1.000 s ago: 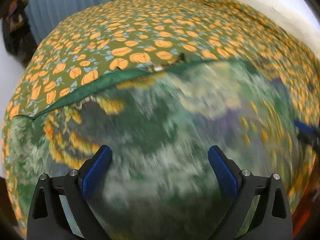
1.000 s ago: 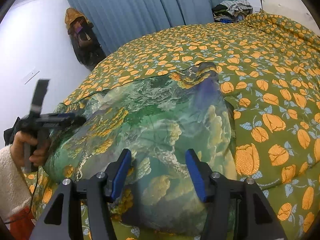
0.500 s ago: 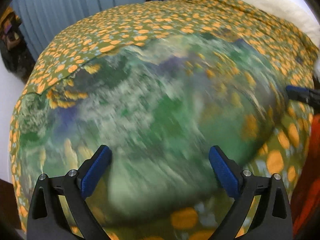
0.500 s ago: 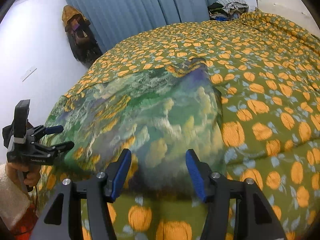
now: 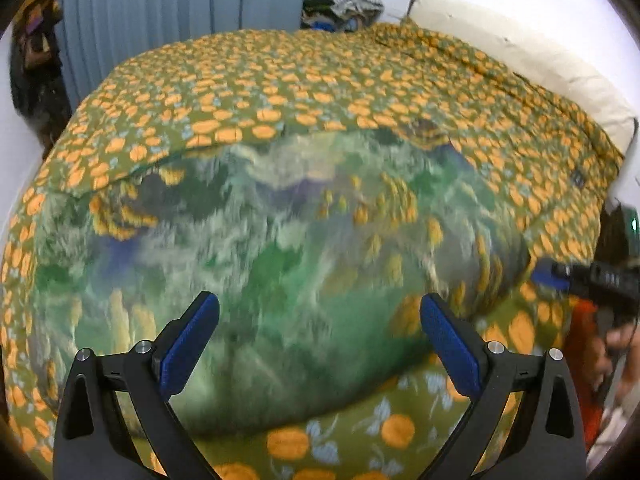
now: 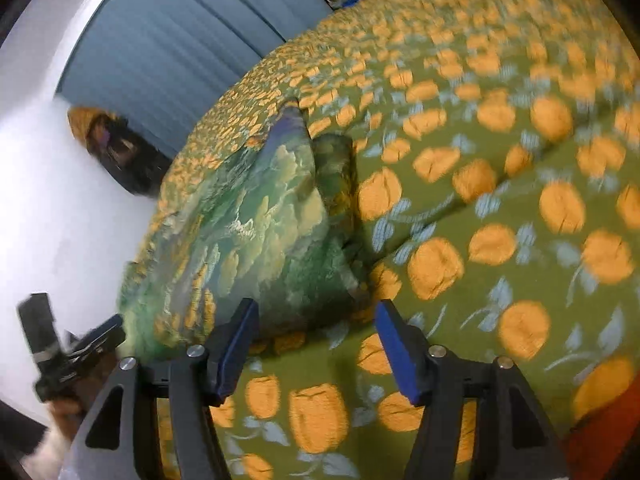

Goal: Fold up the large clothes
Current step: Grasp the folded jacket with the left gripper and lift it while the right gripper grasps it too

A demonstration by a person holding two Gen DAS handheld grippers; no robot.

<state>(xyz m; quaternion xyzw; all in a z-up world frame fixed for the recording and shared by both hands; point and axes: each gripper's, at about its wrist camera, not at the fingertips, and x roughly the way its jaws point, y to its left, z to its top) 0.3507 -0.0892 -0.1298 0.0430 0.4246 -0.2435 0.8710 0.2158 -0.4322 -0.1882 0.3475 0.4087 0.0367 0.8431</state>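
A large green patterned garment point(image 5: 280, 264) with yellow and purple patches lies spread on the bed, motion-blurred. It also shows in the right wrist view point(image 6: 256, 224), lying folded with a thick right edge. My left gripper point(image 5: 320, 332) is open and empty, above the garment's near edge. My right gripper point(image 6: 316, 340) is open and empty, just off the garment's near right corner, over the bedspread. The right gripper also shows at the right edge of the left wrist view point(image 5: 580, 276). The left gripper shows at the lower left of the right wrist view point(image 6: 76, 348).
The bed is covered by an olive bedspread with orange flowers point(image 5: 320, 88). Blue curtains point(image 5: 168, 8) hang behind it. A pile of clothes point(image 5: 344, 4) sits at the far end. A cream pillow point(image 5: 520, 60) lies at the back right. A dark bag point(image 6: 116, 148) hangs on the white wall.
Both grippers have pulled back from the garment toward the bed's near edge. The right wrist view has tilted and swung to the right. The garment now lies flatter on the bed.
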